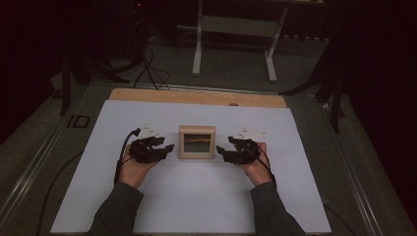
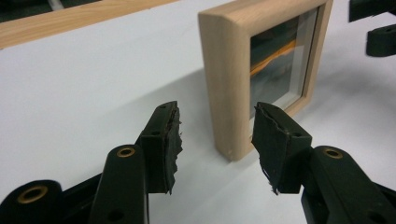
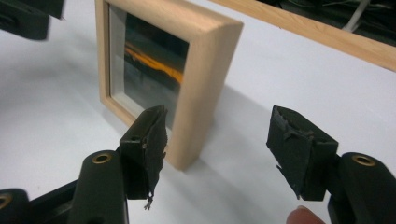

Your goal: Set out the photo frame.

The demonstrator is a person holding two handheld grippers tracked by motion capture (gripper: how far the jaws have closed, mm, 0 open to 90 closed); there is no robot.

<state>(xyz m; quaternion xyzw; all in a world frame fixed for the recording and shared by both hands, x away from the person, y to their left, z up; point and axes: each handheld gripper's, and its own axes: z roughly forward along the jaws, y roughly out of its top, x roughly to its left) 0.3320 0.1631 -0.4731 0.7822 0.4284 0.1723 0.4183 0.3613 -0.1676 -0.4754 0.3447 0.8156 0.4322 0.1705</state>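
We see the wooden frame (image 1: 197,142) standing between our left gripper (image 1: 168,147) and right gripper (image 1: 221,152), both spread wide and pinching nothing; its dark picture is hard to make out.

Looks like a lab or recording studio: dim grey-carpeted floor (image 1: 236,69), cables (image 1: 147,69) trailing at 11 o'clock, white metal stand legs (image 1: 199,44) at 12 o'clock (nothing homely about them), white sheet (image 1: 196,196) laid over a wooden counter (image 1: 196,97).

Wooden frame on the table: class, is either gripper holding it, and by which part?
Neither. The wooden frame stands free; left gripper and right gripper are open, fingers apart from it.
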